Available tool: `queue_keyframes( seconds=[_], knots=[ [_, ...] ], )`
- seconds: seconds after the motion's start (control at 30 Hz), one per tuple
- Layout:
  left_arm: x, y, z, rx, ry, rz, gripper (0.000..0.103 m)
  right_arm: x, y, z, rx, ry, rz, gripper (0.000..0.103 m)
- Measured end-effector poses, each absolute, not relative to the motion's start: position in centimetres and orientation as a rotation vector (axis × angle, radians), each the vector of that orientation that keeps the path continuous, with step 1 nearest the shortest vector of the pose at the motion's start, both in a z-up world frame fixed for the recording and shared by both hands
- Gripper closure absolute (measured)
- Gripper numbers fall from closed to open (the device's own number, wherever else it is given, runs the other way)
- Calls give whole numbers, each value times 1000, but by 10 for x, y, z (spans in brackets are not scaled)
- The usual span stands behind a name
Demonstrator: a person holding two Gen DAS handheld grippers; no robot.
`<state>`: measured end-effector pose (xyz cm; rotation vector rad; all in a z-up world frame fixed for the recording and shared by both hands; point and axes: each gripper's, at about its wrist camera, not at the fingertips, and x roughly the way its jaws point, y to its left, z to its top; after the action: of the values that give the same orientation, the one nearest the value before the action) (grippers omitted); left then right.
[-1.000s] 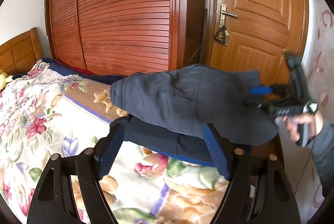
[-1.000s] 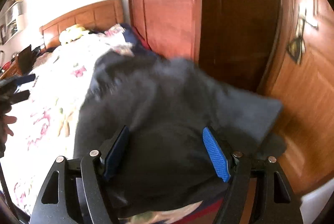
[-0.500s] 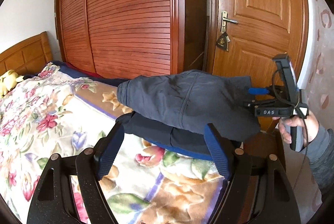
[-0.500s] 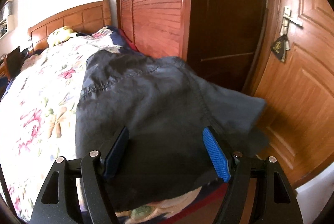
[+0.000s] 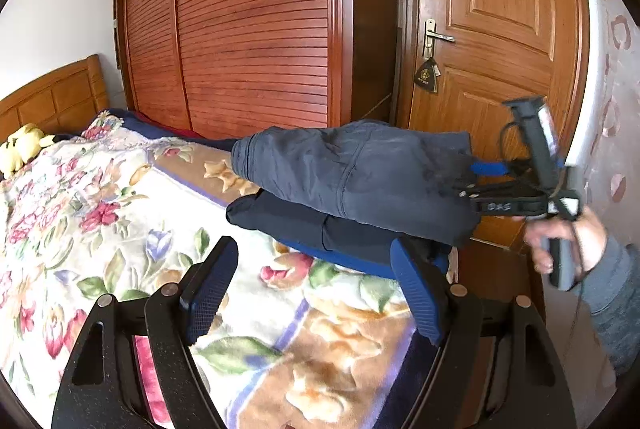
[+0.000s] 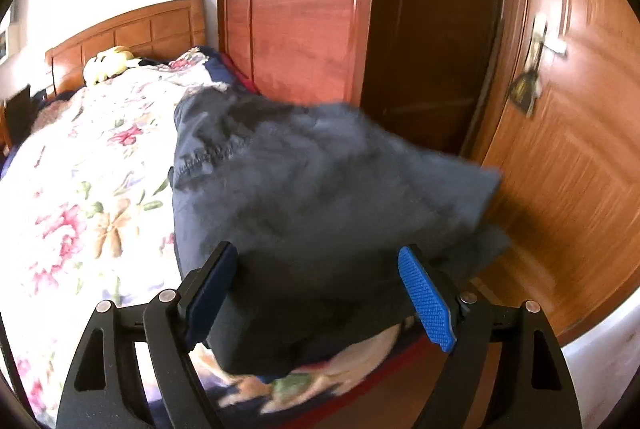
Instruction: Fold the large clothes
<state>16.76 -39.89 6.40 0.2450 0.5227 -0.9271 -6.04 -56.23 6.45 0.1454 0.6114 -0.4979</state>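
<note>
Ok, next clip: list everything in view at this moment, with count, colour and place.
folded garment: one, dark blue-grey, at the bed's foot corner nearest the door
floral blanket: one, cream with pink and green flowers, covering the bed
headboard: one, light brown wood, at the bed's far end
plush toy: one, yellow, by the headboard
wardrobe: one, reddish-brown slatted doors, beyond the bed
door: one, orange-brown wood, right of the wardrobe
door handle: one, brass, dark tag hanging below
left gripper: black with blue pads, open, above the blanket
right gripper: black with blue pads, open, at the garment
right hand: holding its gripper's handle
</note>
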Motion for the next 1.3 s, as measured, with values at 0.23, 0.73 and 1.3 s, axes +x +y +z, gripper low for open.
queue_keyframes(
  seconds=[0.23,0.73,1.3],
  knots=[
    [160,-391,60,246,529,-930,24,-58,-565,49,162,652,-463,19],
    [144,-329,48,221,556,-720,24,-78,-461,93,36,544,-458,19],
    [105,-186,39,123,574,-425,24,-94,-331,68,4,469,-185,19]
  ],
)
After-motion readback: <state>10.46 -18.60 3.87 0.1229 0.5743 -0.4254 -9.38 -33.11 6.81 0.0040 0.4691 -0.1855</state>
